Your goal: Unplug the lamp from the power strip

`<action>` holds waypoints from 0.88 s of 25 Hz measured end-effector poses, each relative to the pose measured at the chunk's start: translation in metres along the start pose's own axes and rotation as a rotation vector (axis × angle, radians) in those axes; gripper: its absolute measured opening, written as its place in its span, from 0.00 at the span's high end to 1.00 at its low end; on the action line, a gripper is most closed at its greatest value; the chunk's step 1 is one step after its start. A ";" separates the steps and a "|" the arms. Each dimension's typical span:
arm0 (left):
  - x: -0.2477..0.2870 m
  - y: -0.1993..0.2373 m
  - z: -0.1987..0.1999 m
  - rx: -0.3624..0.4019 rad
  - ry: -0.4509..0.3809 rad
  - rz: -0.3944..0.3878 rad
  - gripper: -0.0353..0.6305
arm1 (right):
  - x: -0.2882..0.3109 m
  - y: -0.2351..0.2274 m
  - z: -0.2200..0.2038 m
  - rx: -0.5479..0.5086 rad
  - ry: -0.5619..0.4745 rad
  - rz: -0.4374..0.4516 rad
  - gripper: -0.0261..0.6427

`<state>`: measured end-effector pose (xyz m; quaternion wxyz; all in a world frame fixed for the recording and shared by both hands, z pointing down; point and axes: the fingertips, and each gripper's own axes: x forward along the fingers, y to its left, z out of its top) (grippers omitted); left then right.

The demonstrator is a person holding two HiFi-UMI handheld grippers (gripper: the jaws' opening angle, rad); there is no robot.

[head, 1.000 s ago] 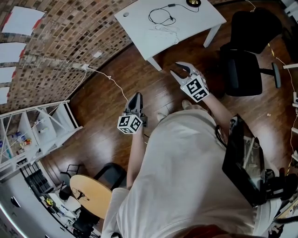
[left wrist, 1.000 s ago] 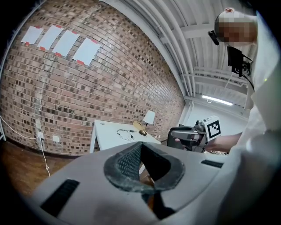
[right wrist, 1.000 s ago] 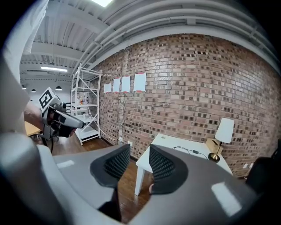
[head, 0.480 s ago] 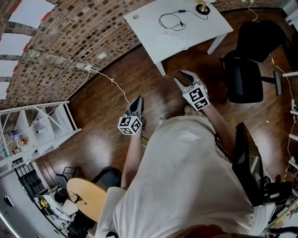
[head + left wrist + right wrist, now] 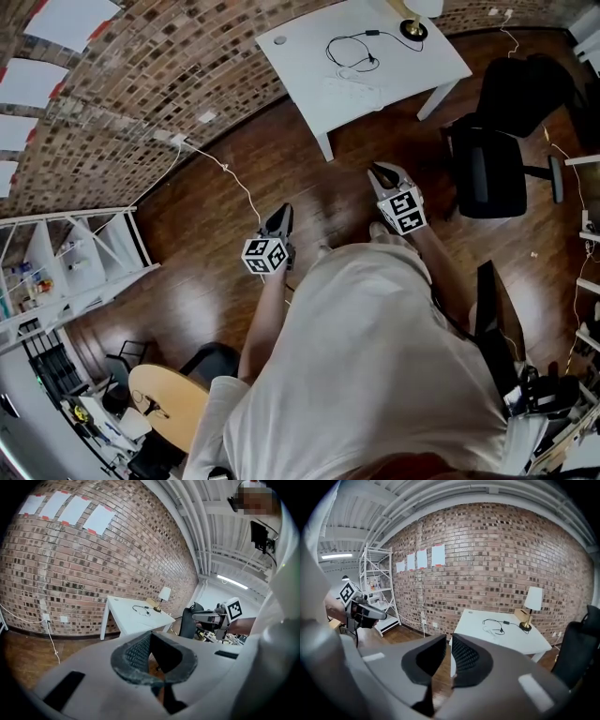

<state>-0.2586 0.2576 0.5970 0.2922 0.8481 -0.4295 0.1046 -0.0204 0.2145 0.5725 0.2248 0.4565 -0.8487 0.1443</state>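
The brick wall point(image 5: 141, 84) backed the white table point(image 5: 300, 56). The lamp point(image 5: 412, 28) stood at the table's far corner, with its black cord point(image 5: 349, 49) near the power strip point(image 5: 352, 93). Well apart from the table, the left gripper point(image 5: 283, 212) was clenched and empty. The right gripper point(image 5: 379, 172) had just been closing its jaws on nothing.

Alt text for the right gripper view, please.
The right gripper fills the foreground; its jaws have just been closing, nothing between them. Beyond, a white table against a brick wall holds a lamp and a black cord. The left gripper shows far left.
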 end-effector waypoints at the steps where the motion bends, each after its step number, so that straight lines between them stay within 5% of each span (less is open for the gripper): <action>1: 0.001 -0.001 0.000 0.002 0.003 -0.005 0.94 | 0.000 -0.001 -0.001 0.000 0.003 -0.002 0.92; 17: 0.017 -0.039 -0.009 0.029 0.022 -0.049 0.94 | -0.024 -0.014 -0.025 -0.008 0.051 0.001 0.95; 22: 0.024 -0.048 -0.006 0.008 -0.032 -0.017 0.94 | -0.018 -0.023 -0.025 -0.077 0.078 0.057 0.95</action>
